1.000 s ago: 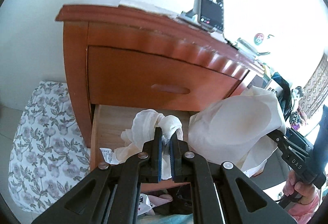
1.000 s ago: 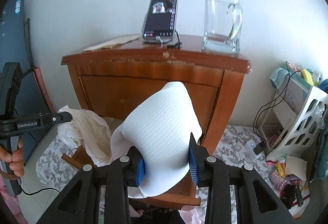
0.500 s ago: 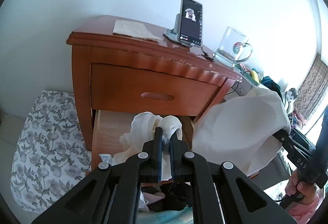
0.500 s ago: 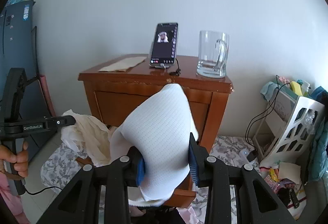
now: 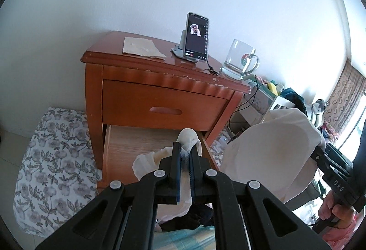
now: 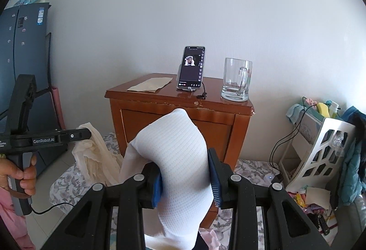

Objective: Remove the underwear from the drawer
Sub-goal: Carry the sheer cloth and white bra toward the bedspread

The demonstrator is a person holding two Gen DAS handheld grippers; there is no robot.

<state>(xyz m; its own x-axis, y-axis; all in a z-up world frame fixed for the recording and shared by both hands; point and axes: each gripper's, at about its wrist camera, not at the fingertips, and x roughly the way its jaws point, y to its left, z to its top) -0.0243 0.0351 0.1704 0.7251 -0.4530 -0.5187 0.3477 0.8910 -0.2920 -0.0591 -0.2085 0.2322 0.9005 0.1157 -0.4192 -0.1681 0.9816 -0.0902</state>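
A wooden nightstand has its lower drawer pulled open. My left gripper is shut on cream underwear, held above the drawer's front edge. The same cream garment hangs from the left gripper's tip in the right wrist view. My right gripper is shut on white padded mesh underwear, lifted in front of the nightstand. That white piece appears at the right of the left wrist view, clear of the drawer.
On the nightstand top stand a phone in a holder, a glass mug and a paper sheet. A floral mat lies left of it. A white rack with clutter and cables sits to the right, a dark blue cabinet at left.
Both grippers have pulled back and risen away from the nightstand, carrying their garments with them. The cream underwear has come up out of the drawer. More of the nightstand top now shows.
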